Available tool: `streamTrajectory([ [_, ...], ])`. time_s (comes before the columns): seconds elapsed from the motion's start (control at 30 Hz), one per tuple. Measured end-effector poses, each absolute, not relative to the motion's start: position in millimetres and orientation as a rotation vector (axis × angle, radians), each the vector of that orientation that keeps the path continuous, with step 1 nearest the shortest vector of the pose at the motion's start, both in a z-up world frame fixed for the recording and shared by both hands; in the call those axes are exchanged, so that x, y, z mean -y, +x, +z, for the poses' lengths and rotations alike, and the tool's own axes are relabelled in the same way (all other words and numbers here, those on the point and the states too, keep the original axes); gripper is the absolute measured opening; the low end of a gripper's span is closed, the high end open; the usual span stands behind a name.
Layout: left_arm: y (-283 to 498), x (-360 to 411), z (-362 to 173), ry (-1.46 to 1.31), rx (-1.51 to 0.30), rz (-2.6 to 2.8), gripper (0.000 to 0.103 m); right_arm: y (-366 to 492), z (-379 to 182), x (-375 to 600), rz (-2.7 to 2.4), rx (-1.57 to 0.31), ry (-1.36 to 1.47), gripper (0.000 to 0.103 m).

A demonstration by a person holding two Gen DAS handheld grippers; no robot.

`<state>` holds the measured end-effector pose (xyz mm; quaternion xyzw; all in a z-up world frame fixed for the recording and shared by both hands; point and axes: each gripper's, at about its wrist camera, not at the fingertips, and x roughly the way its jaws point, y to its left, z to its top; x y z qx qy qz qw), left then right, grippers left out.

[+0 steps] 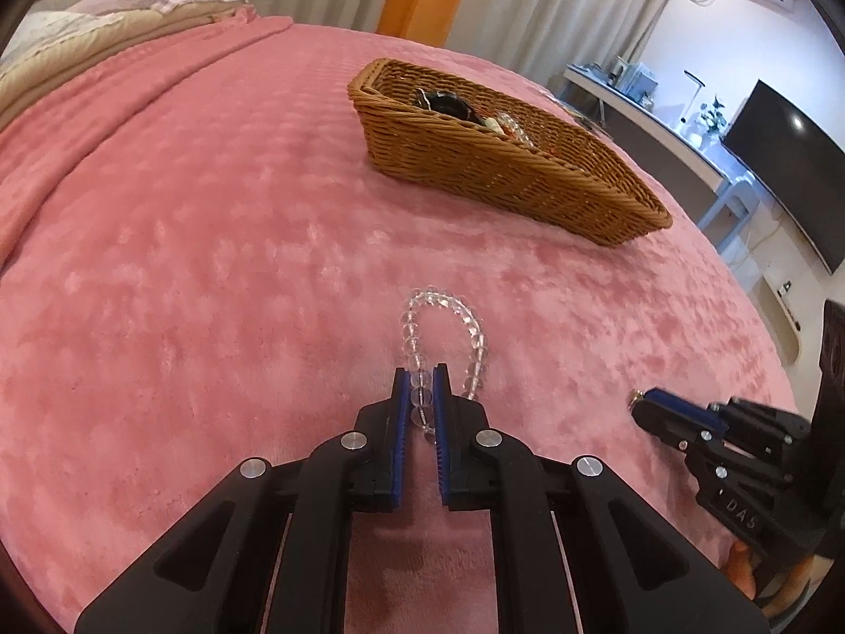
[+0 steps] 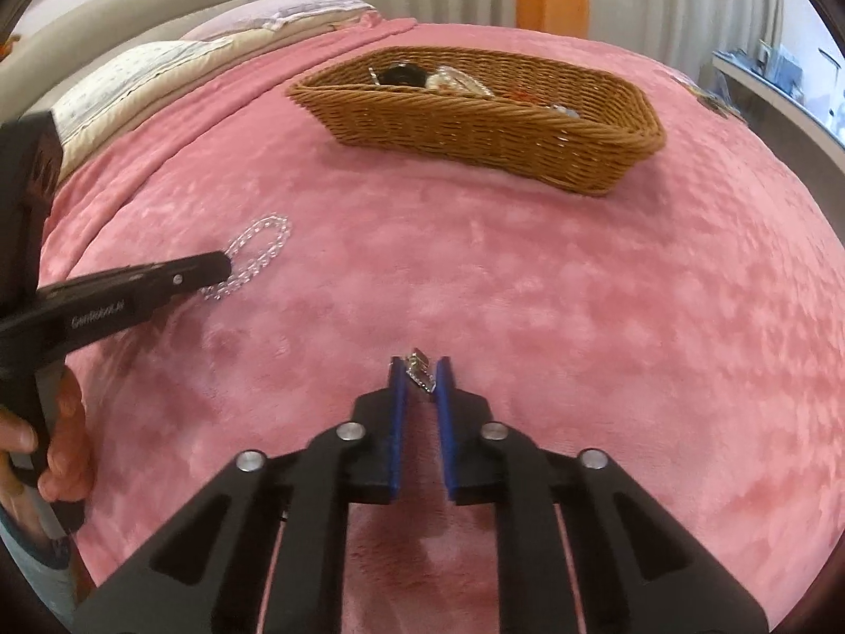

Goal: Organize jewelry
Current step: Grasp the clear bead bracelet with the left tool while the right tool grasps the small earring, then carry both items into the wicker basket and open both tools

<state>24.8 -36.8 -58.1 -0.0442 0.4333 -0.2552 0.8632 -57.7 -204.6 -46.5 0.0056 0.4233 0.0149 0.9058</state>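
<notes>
Through my left wrist camera, my left gripper (image 1: 421, 370) points down at the pink plush blanket (image 1: 211, 264) covering the bed, and my jaws are drawn narrow around one side of a clear round-bead bracelet (image 1: 443, 317), the blue pads pressing on its beads while the rest of the loop lies on the blanket just ahead of my fingertips. Farther on, toward the far edge of the bed, sits a brown woven wicker basket (image 1: 507, 174) holding a dark round piece and a few pale beaded pieces. Near the right edge of the bed my right gripper (image 1: 641, 400) comes in low, jaws together on a small silvery metal jewelry piece (image 1: 632, 399) at its tip, with fingers of a hand just visible below it. Through my right wrist camera, my right gripper (image 2: 421, 367) has its jaws pinched narrow on that small silvery metal piece (image 2: 420, 367), which rests against the blanket (image 2: 581, 290) between my blue pads. The wicker basket (image 2: 475, 116) stands well ahead toward the far edge. At the left, my left gripper (image 2: 224, 264) lies over the bead bracelet (image 2: 259, 248), and a hand (image 2: 58, 433) grips its handle.
</notes>
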Motion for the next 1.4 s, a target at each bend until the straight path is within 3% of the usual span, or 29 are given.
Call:
streamTrajectory([
  [0.27,31.7,57.7,-56.8,-0.003,-0.916,-0.496,0.022,-57.8,-47.1,204.3,0.043,-0.866,0.021,0.002],
  [0.33,28.9,61.2,-57.1,0.024,-0.902,-0.483,0.017,-59.1,-46.2,205.6,0.052,-0.862,0.033,0.001],
  [0.4,25.6,62.0,-56.3,0.041,-0.885,-0.470,0.006,-60.5,-45.0,206.9,0.062,-0.856,0.046,0.001],
  [1.03,3.6,33.4,22.9,-0.161,-0.582,-0.741,0.005,-64.0,21.9,219.2,0.030,-0.736,0.040,0.001],
  [1.4,70.9,102.0,104.0,-0.091,-0.443,-0.774,0.006,23.7,90.5,259.6,-0.056,-0.632,0.037,0.001],
])
